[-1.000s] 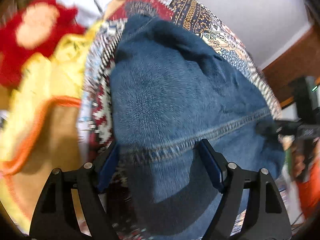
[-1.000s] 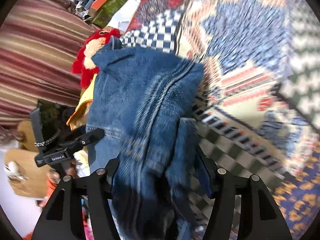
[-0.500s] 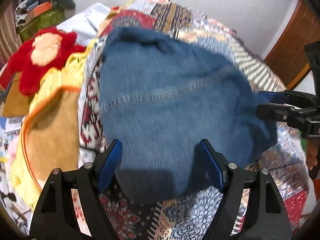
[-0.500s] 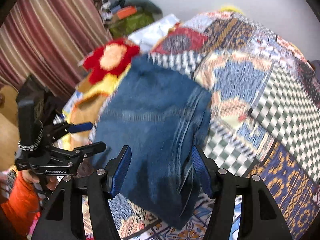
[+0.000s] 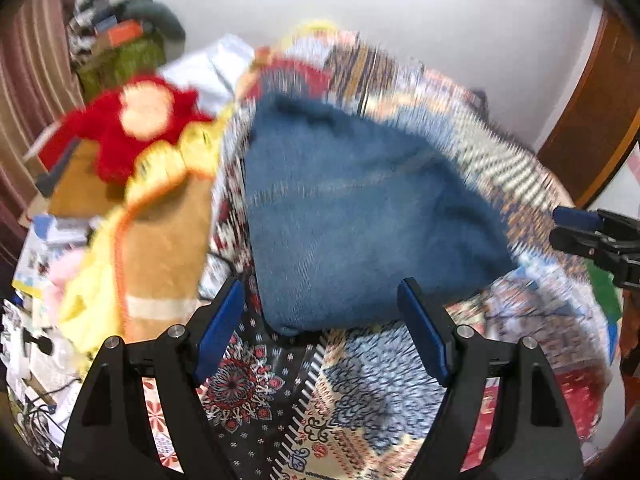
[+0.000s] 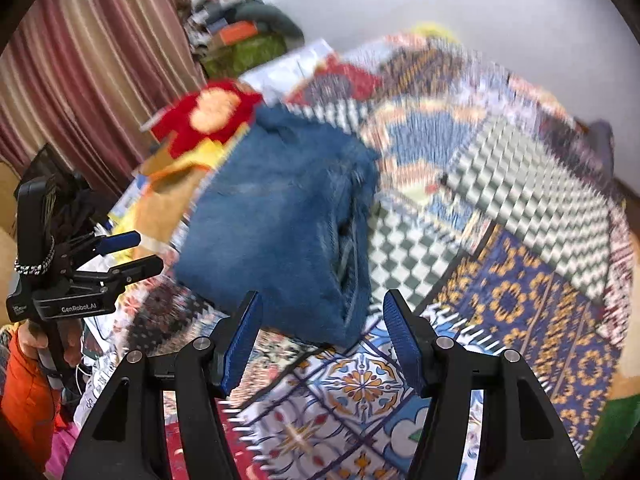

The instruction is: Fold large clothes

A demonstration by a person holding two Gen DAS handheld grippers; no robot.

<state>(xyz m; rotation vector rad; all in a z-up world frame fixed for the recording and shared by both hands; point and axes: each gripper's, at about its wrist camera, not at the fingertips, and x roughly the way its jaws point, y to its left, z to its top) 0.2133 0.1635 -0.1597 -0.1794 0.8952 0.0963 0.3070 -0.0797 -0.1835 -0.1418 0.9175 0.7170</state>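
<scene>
Folded denim garment [image 5: 360, 216] lies flat on the patchwork bedspread [image 5: 380, 392], close to the bed's left edge and just short of the near edge. Seen from the right wrist, the same garment [image 6: 288, 224] shows stacked layers along its right side, with a stitched seam running down that fold. Both views are smeared by motion, so finer detail of the fabric cannot be confirmed.

Left gripper [image 5: 320, 328]: jaws spread wide, nothing between the blue pads; it hangs above the near edge of the bedspread, clear of the denim. Right gripper [image 6: 322, 338]: jaws likewise parted and empty, poised above the near right corner of the garment, apart from it. Each tool appears in the other's view, off to the side of the bed.

Along the left edge of the bed, beside the denim, sits a red plush toy [image 5: 136, 124] on a yellow cloth with orange trim [image 5: 160, 216]. Striped curtain [image 6: 80, 60] hangs behind. White wall [image 5: 440, 32] closes the far side.
</scene>
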